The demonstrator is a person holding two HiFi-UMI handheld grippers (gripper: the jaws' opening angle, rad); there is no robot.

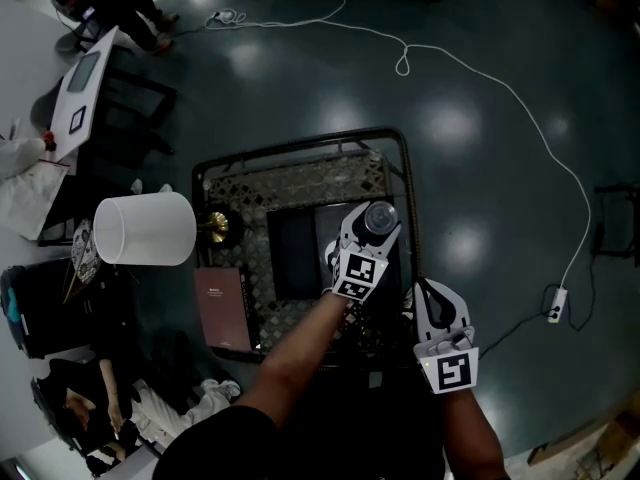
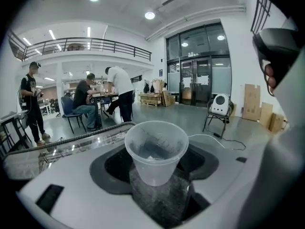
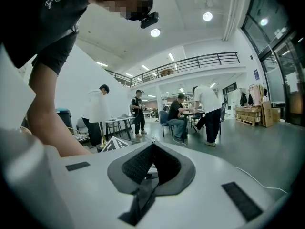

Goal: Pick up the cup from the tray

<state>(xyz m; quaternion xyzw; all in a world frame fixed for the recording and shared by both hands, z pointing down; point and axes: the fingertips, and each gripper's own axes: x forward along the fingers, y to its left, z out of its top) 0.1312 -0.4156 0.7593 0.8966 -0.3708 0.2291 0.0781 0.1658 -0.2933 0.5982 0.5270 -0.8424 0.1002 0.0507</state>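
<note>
Though the left gripper's [image 1: 374,224] two jaws stand spread, one clear cup [image 2: 156,151] sits upright between them, not visibly squeezed; the one right gripper [image 3: 152,146] beside it is pressed together, empty.

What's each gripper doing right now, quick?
Left gripper: open, cup between the jaws, gaps showing either side.
Right gripper: closed, empty.

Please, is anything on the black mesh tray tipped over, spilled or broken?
Nothing stands out. The clear plastic cup stands upright between the jaws of the left gripper, with no crack or spill that I can see. The black wire-mesh tray shows no damage either.
</note>
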